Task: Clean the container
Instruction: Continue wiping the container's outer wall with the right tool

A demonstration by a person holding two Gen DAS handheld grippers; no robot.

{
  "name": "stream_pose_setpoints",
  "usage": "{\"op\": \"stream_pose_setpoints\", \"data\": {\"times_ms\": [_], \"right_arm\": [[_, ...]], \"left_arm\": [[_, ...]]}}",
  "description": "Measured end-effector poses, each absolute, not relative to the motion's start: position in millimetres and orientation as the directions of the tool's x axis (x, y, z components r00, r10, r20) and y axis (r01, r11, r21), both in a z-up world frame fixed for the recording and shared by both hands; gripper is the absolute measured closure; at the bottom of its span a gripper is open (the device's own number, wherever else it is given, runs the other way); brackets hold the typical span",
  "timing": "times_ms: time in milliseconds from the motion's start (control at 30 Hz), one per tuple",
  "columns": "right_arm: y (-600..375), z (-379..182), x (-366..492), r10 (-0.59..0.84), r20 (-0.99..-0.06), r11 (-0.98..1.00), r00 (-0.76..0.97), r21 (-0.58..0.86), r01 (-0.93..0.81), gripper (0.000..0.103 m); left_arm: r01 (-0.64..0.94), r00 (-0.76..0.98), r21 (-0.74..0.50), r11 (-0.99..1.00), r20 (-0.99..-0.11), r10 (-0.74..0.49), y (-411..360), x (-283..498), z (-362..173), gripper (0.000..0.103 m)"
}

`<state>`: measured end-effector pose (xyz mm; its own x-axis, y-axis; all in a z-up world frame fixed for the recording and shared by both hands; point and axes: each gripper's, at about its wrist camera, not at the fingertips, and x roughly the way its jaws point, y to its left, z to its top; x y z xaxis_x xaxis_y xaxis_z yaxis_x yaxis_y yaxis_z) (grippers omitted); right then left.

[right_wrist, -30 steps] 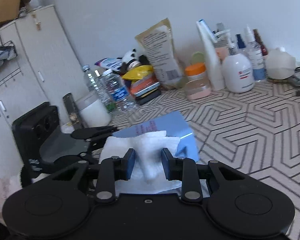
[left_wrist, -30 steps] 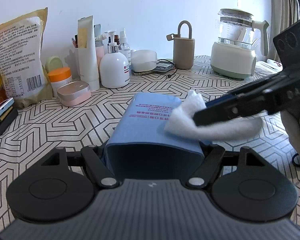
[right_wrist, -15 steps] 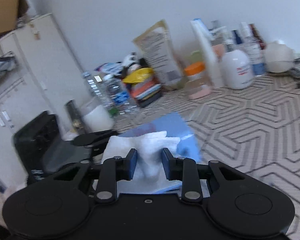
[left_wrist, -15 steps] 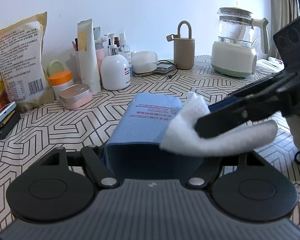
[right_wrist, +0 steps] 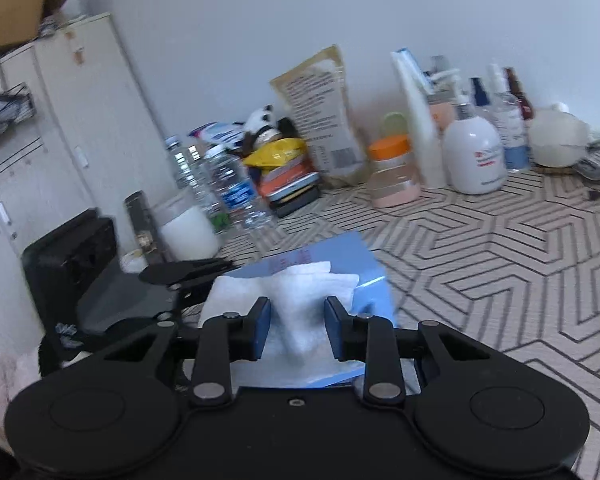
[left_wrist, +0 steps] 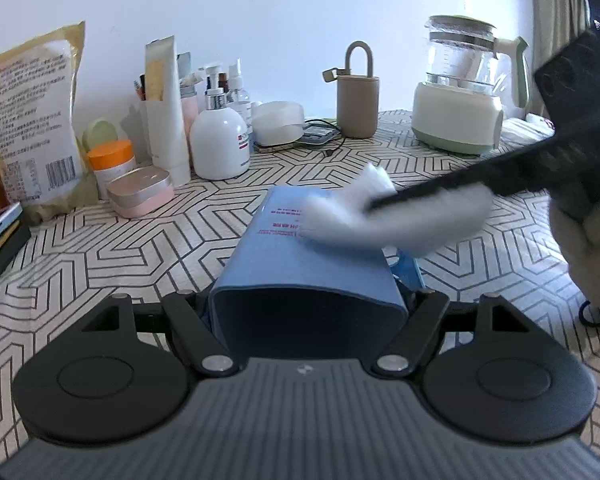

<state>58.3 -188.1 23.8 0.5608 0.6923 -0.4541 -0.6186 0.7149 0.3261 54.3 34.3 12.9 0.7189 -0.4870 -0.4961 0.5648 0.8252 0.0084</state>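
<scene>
1. Blue plastic fills the middle of the left wrist view: the blue container (left_wrist: 304, 264) lies on its side, open mouth toward the camera, clamped between the two fingers of the left gripper (left_wrist: 306, 300), one on each side wall near the rim. Its far end points across the patterned tablecloth (left_wrist: 140, 248).
2. Coming in from the right, the right gripper (left_wrist: 384, 202) reaches over the container with a white cloth (left_wrist: 380, 216) pressed onto the top face, just beside the pink printed label. The cloth is motion-blurred, and so is the gloved hand (left_wrist: 588, 248) behind it.
3. Along the back wall: a printed pouch (left_wrist: 28, 120), an orange-lidded jar (left_wrist: 112, 160), a pink tin (left_wrist: 140, 192), a white pump bottle (left_wrist: 220, 140), a tan handled case (left_wrist: 358, 100) and a glass kettle (left_wrist: 460, 92) on its pale green base.
4. Over to the right wrist view: the right gripper (right_wrist: 298, 330) pinches a ridge of the white cloth (right_wrist: 288, 300) between its blue-padded fingers (right_wrist: 260, 328), the rest spread flat over the blue container (right_wrist: 364, 280).
5. To the left, one black finger of the left gripper (right_wrist: 188, 270) shows beside the container; its grip cannot be judged from here.
6. Further back stand water bottles (right_wrist: 228, 188), a white cup (right_wrist: 188, 232), the printed pouch (right_wrist: 320, 120) and the white pump bottle (right_wrist: 476, 156), with a cream cabinet (right_wrist: 60, 120) at left.
</scene>
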Motion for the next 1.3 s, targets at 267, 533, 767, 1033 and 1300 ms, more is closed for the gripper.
{"op": "stream_pose_setpoints", "data": {"times_ms": [267,533,767,1033,1300], "right_arm": [[-192,25,64,0.599,-0.454,0.799,0.660,0.282,-0.531,0.070],[-199,22,67,0.569,-0.467,0.821,0.677,0.281,-0.497,0.070],[-196,19,67,0.550,-0.498,0.833,0.671,0.261,-0.489,0.068],[-191,18,64,0.586,-0.493,0.806,0.643,0.268,-0.528,0.069],[-189,13,68,0.567,-0.516,0.818,0.642,0.266,-0.509,0.068]], "left_arm": [[0.568,0.712,-0.005,0.823,-0.498,-0.495,22,45,15,0.029],[0.566,0.705,-0.028,0.824,-0.502,-0.502,15,37,17,0.029],[0.563,0.692,-0.060,0.825,-0.511,-0.510,13,38,18,0.029],[0.555,0.686,-0.076,0.828,-0.522,-0.508,17,45,18,0.028],[0.544,0.719,-0.009,0.839,-0.510,-0.472,39,50,18,0.029]]}}
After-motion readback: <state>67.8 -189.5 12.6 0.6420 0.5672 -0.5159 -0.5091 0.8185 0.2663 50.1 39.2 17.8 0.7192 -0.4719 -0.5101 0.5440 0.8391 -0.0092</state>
